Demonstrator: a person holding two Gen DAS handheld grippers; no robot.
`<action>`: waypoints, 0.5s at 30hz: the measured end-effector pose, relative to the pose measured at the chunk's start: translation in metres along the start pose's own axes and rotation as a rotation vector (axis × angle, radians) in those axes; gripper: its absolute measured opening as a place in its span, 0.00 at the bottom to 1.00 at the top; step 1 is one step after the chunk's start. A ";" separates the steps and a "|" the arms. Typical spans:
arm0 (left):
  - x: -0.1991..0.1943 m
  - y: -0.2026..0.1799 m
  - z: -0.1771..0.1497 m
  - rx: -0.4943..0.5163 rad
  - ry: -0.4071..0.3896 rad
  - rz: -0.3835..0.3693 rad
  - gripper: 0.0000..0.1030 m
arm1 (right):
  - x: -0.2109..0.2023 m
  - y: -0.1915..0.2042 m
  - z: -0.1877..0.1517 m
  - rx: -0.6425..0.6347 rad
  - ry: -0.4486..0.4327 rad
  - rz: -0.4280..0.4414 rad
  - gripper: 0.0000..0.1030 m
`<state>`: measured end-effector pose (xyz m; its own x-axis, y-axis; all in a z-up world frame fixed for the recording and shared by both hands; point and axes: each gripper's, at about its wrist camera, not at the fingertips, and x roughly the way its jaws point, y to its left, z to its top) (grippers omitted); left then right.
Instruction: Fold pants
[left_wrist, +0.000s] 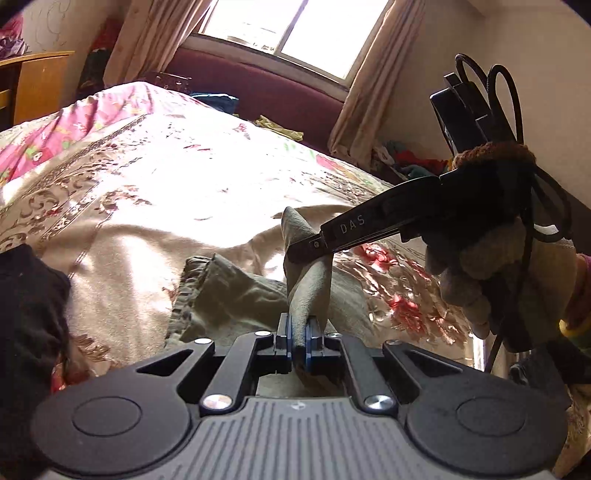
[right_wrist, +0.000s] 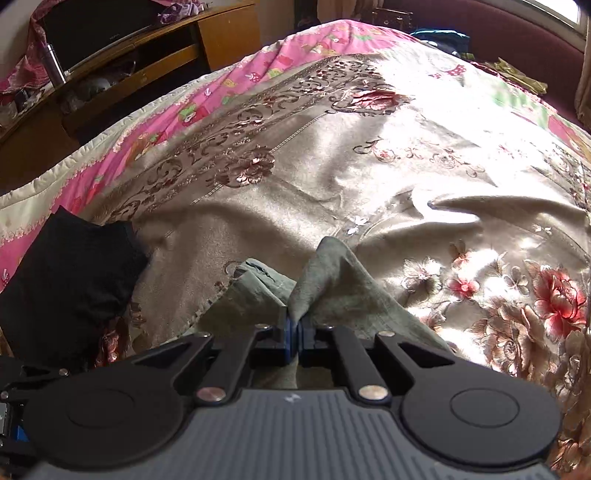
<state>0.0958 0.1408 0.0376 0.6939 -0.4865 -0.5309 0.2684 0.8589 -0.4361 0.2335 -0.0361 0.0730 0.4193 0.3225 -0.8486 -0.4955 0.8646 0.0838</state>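
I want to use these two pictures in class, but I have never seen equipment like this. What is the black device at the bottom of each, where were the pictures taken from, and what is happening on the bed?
No robot here: a person holds a hand-operated gripper in each hand, with a camera on each looking along its fingers. One picture comes from the left gripper, one from the right gripper. Both are shut on grey-green pants, lifting cloth off a flowered bedspread. A gloved hand holds the right one. A black garment lies nearby.
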 end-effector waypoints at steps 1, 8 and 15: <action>0.001 0.012 -0.003 -0.018 0.004 0.011 0.21 | 0.012 0.006 0.002 -0.005 0.017 0.002 0.04; -0.003 0.056 -0.017 -0.092 0.011 0.018 0.21 | 0.054 0.031 0.012 -0.016 0.065 0.011 0.04; -0.008 0.083 -0.031 -0.170 0.011 0.023 0.21 | 0.066 0.038 0.025 0.039 0.059 0.065 0.15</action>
<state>0.0918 0.2112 -0.0169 0.6908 -0.4693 -0.5500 0.1346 0.8309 -0.5398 0.2615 0.0282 0.0335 0.3412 0.3561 -0.8699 -0.4897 0.8573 0.1589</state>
